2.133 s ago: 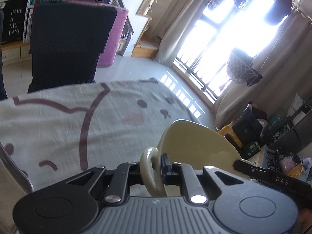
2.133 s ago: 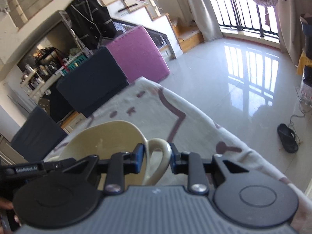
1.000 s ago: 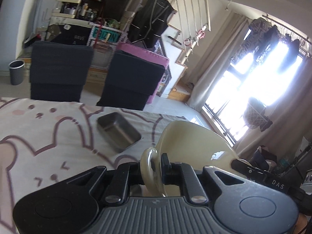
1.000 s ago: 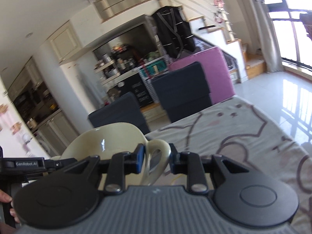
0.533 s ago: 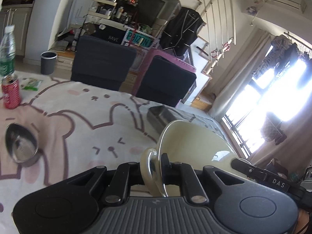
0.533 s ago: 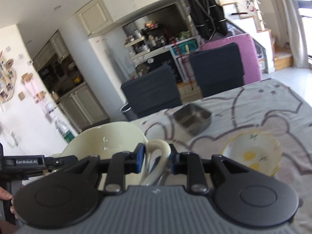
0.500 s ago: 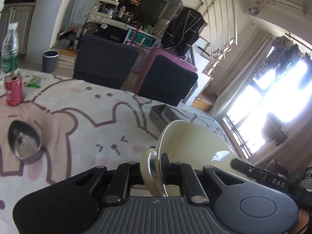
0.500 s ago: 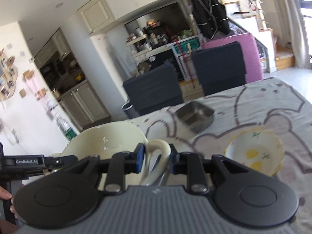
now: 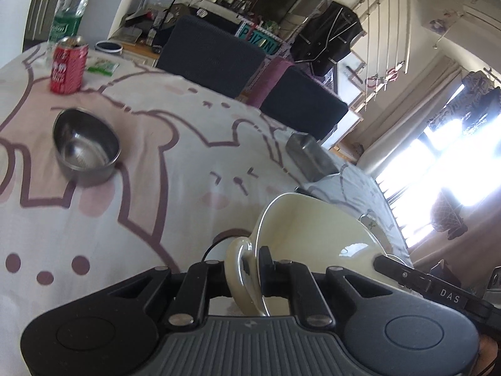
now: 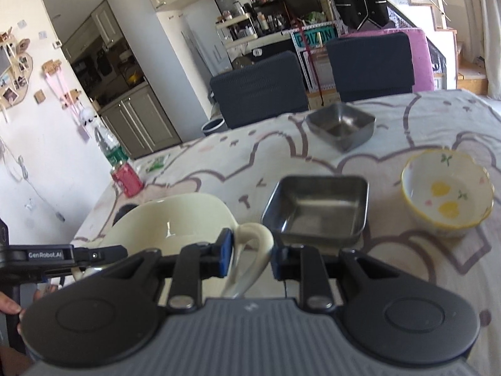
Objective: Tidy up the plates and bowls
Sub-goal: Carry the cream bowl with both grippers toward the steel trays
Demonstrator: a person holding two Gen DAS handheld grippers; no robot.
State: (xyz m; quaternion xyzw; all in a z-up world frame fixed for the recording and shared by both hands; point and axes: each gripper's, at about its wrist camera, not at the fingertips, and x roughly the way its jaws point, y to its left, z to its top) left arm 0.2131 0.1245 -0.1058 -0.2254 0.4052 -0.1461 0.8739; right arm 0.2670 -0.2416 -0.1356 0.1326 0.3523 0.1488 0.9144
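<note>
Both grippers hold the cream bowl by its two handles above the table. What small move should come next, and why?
Probably lower the cream bowl onto bare tablecloth in front. The left gripper and right gripper each clamp a handle, and the square steel tray sits just ahead on the right, so keep left of it.

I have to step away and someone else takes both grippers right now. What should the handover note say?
Left gripper: shut on one loop handle of the cream bowl.
Right gripper: shut on the bowl's other handle. The bowl is carried between both, above the table.
On the tablecloth: near steel square dish, far steel square dish, yellow floral bowl, round steel bowl.
Done: nothing stacked yet.
Left: set the cream bowl down, then group the dishes and bowls.
</note>
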